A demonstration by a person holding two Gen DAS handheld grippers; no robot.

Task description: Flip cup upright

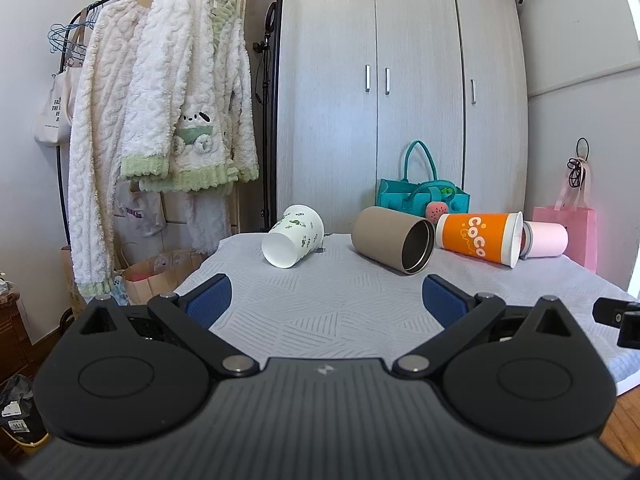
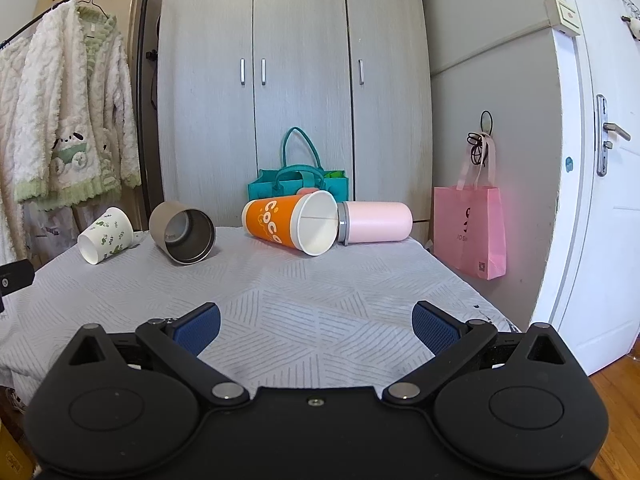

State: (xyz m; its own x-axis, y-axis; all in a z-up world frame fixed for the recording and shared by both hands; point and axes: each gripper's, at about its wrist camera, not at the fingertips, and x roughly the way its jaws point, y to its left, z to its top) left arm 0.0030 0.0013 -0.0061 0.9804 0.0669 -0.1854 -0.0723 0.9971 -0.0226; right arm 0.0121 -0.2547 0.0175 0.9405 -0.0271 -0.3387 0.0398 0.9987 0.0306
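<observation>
Several cups lie on their sides at the far end of the table: a white cup with green prints (image 1: 294,235) (image 2: 105,235), a beige metal-lined cup (image 1: 393,239) (image 2: 183,232), an orange "CoCo" paper cup (image 1: 478,239) (image 2: 290,224) and a pink cup (image 1: 546,239) (image 2: 378,222). Their mouths face roughly toward me. My left gripper (image 1: 326,300) is open and empty, well short of the cups. My right gripper (image 2: 316,326) is open and empty, also short of them.
The table wears a grey patterned cloth (image 1: 340,308) (image 2: 320,288). A teal felt bag (image 1: 424,194) (image 2: 298,184) stands behind the cups before a wardrobe (image 1: 400,92). A pink bag (image 2: 470,230) hangs right; a clothes rack with robes (image 1: 160,120) stands left.
</observation>
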